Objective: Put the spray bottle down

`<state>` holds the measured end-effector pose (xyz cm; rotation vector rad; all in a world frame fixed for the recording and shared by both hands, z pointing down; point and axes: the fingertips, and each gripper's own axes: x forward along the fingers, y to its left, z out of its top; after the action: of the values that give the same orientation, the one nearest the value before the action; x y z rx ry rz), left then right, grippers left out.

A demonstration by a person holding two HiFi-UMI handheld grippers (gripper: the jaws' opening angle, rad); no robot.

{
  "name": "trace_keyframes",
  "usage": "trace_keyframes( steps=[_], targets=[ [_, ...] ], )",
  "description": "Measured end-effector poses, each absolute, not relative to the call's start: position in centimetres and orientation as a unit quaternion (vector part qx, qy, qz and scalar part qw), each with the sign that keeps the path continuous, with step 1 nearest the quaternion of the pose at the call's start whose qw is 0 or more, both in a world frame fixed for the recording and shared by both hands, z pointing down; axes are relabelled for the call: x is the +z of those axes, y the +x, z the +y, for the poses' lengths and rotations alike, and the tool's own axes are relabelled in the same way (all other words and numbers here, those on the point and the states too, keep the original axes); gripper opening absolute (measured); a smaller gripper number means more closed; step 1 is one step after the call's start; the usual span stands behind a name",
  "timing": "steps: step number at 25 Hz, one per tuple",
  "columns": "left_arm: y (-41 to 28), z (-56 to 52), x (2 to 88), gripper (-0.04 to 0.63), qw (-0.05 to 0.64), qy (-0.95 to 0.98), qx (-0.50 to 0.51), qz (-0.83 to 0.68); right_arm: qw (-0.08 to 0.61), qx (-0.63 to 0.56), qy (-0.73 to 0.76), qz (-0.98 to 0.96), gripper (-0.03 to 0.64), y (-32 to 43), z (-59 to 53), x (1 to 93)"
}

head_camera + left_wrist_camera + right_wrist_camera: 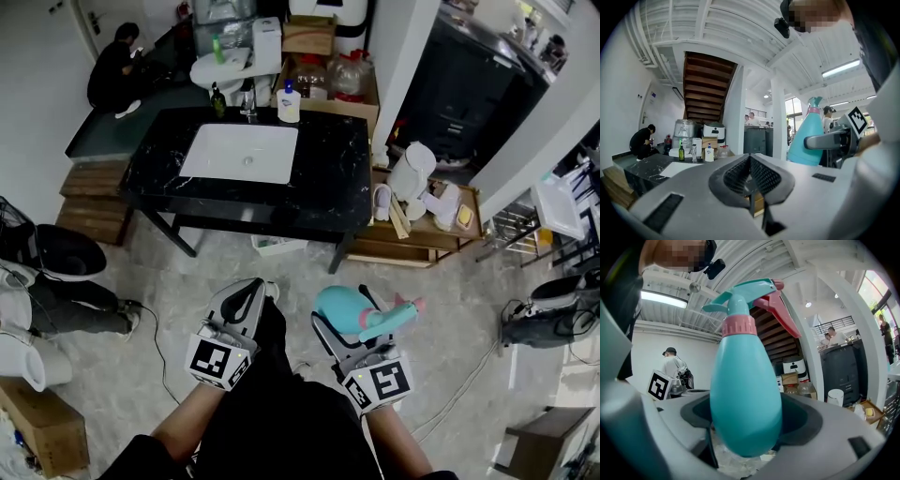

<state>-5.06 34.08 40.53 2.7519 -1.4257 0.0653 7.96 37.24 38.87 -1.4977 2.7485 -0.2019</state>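
A teal spray bottle (343,310) with a pink collar and trigger is held above the floor in my right gripper (348,330), whose jaws are shut on its round body. In the right gripper view the spray bottle (745,380) stands upright between the jaws, nozzle to the upper right. My left gripper (246,305) hovers beside it with its jaws shut and nothing in them. From the left gripper view the spray bottle (809,136) shows at the right, next to the right gripper's marker cube.
A black marble vanity counter (328,183) with a white sink (240,153) stands ahead; bottles (289,103) line its back edge. A wooden pallet (422,234) with a white kettle is at its right. One person (114,70) crouches far left. Cables run across the tiled floor.
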Motion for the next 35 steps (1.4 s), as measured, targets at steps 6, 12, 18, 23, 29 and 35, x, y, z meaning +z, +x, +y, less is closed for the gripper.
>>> trace_keyframes(
  steps=[6, 12, 18, 23, 29, 35],
  targets=[
    [-5.2, 29.3, 41.1, 0.009, 0.022, 0.891, 0.013, -0.454, 0.009, -0.096, -0.477, 0.873, 0.420, 7.1, 32.3, 39.3],
    [-4.7, 21.4, 41.6, 0.009, 0.017, 0.887, 0.014, -0.461, 0.011, -0.085, -0.494, 0.865, 0.420, 6.8, 24.3, 37.8],
    [-2.9, 14.8, 40.6, 0.009, 0.004, 0.900, 0.011, -0.435, -0.009, -0.086, -0.501, 0.861, 0.420, 6.6, 17.6, 38.8],
    [-2.7, 10.5, 40.6, 0.009, 0.008, 0.909, 0.024, -0.416, -0.012, -0.102, -0.503, 0.858, 0.419, 5.9, 12.5, 39.3],
    [-2.0, 6.2, 41.7, 0.009, 0.019, 0.922, 0.036, -0.384, -0.024, -0.117, -0.504, 0.856, 0.420, 4.6, 7.6, 39.6],
    [-1.5, 2.3, 42.5, 0.009, 0.040, 0.935, 0.043, -0.350, -0.030, -0.114, -0.504, 0.856, 0.420, 2.9, 3.7, 39.4]
  ],
)
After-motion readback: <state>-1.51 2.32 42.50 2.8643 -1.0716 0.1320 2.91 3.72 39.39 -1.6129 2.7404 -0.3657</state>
